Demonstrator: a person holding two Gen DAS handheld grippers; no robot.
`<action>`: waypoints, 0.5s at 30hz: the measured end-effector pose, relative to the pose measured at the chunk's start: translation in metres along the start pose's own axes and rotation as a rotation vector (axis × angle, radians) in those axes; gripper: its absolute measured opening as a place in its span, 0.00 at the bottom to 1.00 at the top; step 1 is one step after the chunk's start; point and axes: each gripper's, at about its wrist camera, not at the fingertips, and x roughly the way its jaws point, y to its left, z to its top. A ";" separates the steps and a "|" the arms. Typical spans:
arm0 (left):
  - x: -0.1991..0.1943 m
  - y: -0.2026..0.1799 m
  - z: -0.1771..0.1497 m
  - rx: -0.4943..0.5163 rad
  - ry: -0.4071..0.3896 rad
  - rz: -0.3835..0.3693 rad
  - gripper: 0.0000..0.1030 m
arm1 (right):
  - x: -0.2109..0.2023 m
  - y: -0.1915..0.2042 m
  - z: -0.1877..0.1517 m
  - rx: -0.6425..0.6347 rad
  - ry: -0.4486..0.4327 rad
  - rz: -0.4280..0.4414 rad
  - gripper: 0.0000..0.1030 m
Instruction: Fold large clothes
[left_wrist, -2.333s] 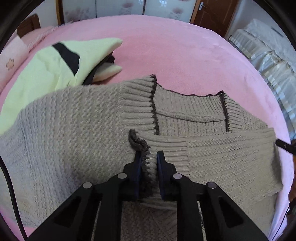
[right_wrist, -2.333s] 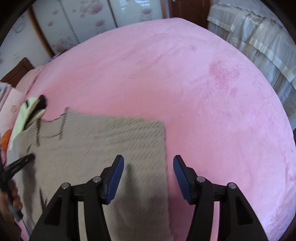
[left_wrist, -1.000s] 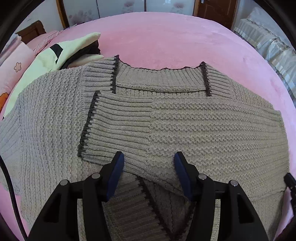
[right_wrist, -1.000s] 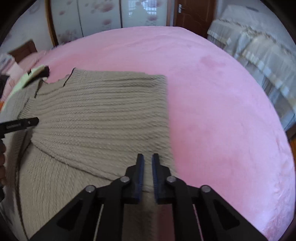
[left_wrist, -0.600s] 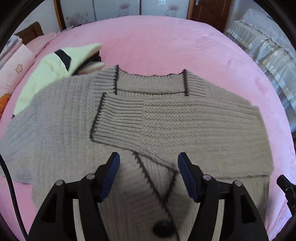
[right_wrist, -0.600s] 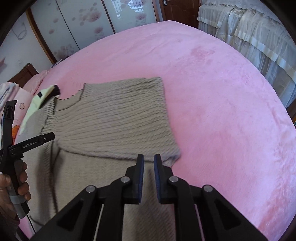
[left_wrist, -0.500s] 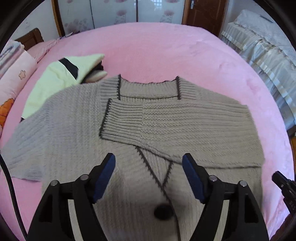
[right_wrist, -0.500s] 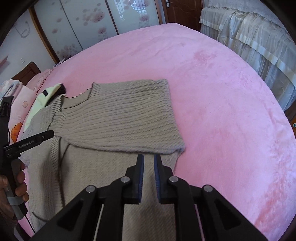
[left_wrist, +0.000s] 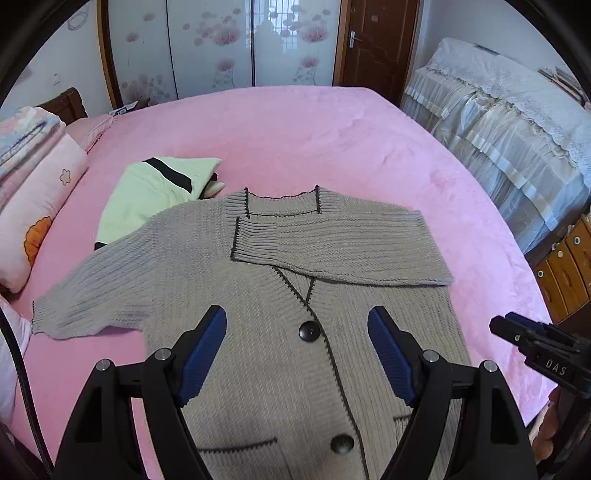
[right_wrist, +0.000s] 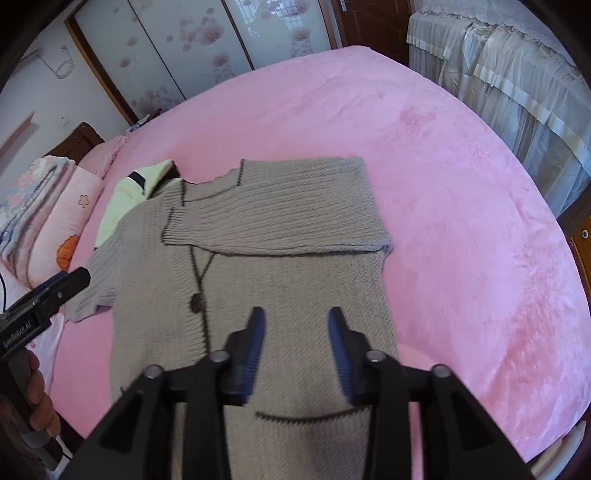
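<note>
I see one sleeve (left_wrist: 332, 247) folded across the cardigan (left_wrist: 280, 354) mid-bed (left_wrist: 332, 129), the other sleeve (left_wrist: 96, 299) unfolded; left gripper (left_wrist: 297, 354) wide, right gripper (right_wrist: 297, 350) partly open, both empty.

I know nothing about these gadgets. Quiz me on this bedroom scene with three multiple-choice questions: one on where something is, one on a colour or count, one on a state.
1. Where does the yellow garment lie?
A. beyond the cardigan's spread sleeve
B. on the cardigan's chest
C. off the bed

2. How many buttons show on the cardigan in the left view?
A. none
B. two
C. five

3. How is the other sleeve?
A. folded across the chest
B. spread outward
C. gripped by the left gripper

Answers:
1 A, it peeks out behind that sleeve's shoulder.
2 B, one button sits above another.
3 A, its cuff lies under the collar; both the left and right gripper are open.
</note>
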 end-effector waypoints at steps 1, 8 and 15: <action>-0.012 0.002 -0.004 0.004 -0.007 -0.003 0.76 | -0.011 0.005 -0.003 -0.008 -0.025 0.012 0.43; -0.081 0.026 -0.035 0.023 -0.079 -0.008 0.78 | -0.070 0.044 -0.021 -0.074 -0.163 0.056 0.43; -0.130 0.077 -0.068 0.001 -0.138 -0.005 0.83 | -0.110 0.088 -0.034 -0.106 -0.304 0.106 0.43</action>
